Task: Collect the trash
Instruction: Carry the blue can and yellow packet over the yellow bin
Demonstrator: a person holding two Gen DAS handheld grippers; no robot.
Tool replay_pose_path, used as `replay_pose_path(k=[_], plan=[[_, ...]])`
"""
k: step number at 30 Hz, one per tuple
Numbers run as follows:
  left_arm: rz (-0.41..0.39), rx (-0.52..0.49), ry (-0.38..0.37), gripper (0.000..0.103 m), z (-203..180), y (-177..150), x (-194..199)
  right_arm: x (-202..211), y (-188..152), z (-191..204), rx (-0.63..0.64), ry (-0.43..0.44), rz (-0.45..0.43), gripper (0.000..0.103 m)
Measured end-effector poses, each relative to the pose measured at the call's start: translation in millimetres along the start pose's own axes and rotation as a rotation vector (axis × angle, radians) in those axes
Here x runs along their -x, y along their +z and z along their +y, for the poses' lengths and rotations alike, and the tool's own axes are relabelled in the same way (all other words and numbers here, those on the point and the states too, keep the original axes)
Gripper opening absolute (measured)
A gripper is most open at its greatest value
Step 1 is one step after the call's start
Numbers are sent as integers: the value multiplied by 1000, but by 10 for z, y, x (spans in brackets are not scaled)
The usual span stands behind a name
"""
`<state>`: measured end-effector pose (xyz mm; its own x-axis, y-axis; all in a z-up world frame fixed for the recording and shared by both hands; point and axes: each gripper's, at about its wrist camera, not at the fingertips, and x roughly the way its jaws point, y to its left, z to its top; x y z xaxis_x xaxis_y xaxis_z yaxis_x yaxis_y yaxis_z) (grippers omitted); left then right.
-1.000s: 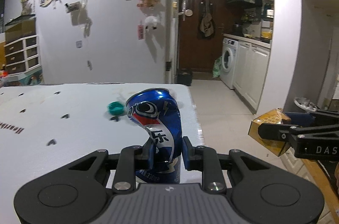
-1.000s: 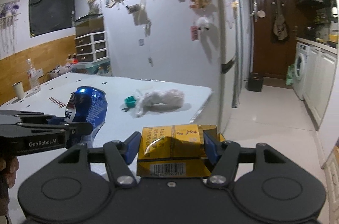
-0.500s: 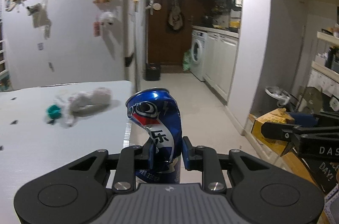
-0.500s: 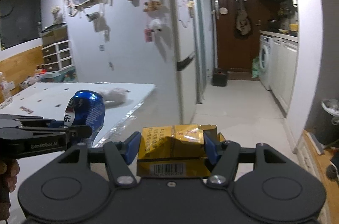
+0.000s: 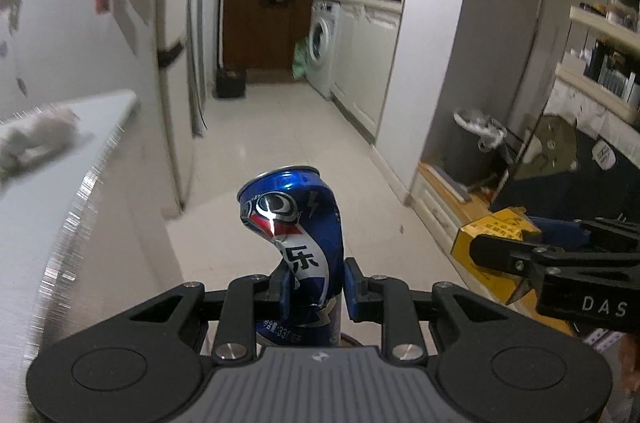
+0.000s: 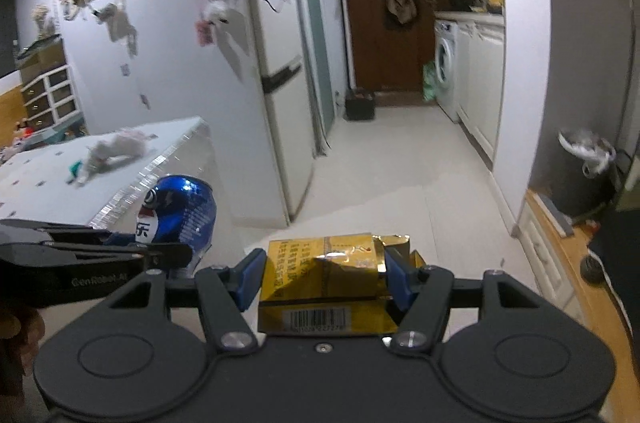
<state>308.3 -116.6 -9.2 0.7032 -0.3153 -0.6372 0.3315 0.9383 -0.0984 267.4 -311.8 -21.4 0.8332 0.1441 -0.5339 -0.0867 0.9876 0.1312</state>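
Note:
My left gripper (image 5: 314,283) is shut on a dented blue soda can (image 5: 294,223), held upright in the air past the table's end. The can also shows in the right wrist view (image 6: 180,219). My right gripper (image 6: 320,275) is shut on a crushed yellow carton (image 6: 324,283), also seen at the right of the left wrist view (image 5: 494,247). A dark trash bin with a white liner (image 5: 474,143) stands on the floor by the wall ahead right; it also shows in the right wrist view (image 6: 582,175).
The white table (image 6: 48,175) lies at left with a crumpled white wrapper (image 6: 116,149) and a small green cap (image 6: 75,167) on it. A fridge (image 6: 276,63) stands beyond it. A tiled hallway leads to a brown door (image 5: 260,3) and washing machine (image 5: 322,43).
Both grippers have swung right, away from the table toward the hallway and the bin. The can and the carton stay gripped.

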Motion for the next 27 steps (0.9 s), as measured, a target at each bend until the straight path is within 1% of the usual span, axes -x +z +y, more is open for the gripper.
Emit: replay_pose_path(k=[6, 14, 20, 27], plan=[[119, 24, -21, 27, 6, -223, -600, -431, -288, -213, -52, -28, 97, 64], [258, 59, 2, 27, 210, -459, -1329, -1065, -731, -409, -111, -54, 238, 64], [357, 71, 21, 27, 368, -653, -1811, -1534, -983, -511, -164, -62, 322, 64], [470, 82, 26, 27, 446, -911, -2327, -2083, -1246, -610, -233, -57, 449, 64]])
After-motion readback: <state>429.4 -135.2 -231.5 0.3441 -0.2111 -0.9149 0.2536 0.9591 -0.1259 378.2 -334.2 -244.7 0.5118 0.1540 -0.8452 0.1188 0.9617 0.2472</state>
